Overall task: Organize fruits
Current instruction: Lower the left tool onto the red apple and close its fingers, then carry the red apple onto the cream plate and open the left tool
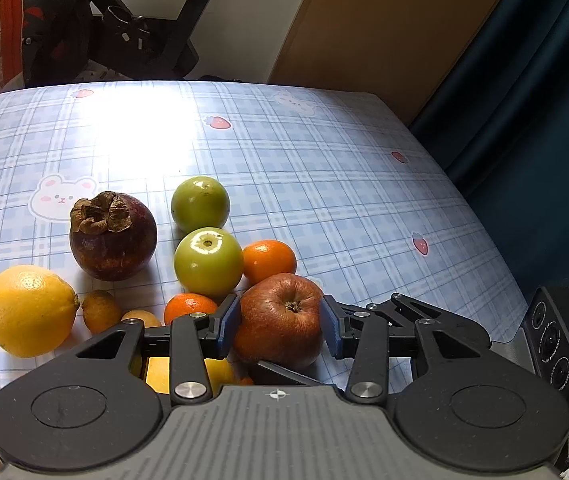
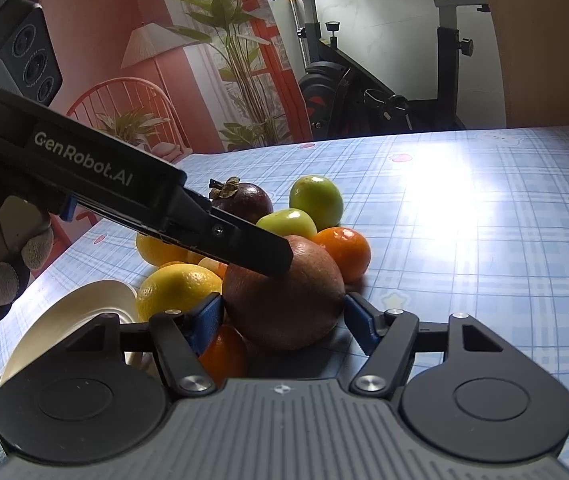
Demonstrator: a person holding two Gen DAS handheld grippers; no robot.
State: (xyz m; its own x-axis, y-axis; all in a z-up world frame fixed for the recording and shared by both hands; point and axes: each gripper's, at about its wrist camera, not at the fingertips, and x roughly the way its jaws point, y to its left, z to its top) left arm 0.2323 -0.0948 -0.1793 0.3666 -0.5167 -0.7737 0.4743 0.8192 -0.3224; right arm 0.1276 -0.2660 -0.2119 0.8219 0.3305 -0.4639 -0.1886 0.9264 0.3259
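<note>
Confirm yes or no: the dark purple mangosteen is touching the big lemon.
No, in the left wrist view bare tablecloth separates the mangosteen from the lemon.

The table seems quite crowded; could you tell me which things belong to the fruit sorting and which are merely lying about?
Part of the job:
red apple, between both grippers' jaws
mangosteen
two green fruits
tangerines
large lemon
left gripper
right gripper

Lying about:
cream plate
exercise bike
potted plant
checked tablecloth

Red apple (image 1: 280,320) being clasped by the left hand-held gripper (image 1: 280,326).
Other fruit is being left clustered beside it on the checked bench (image 1: 324,168).
</note>
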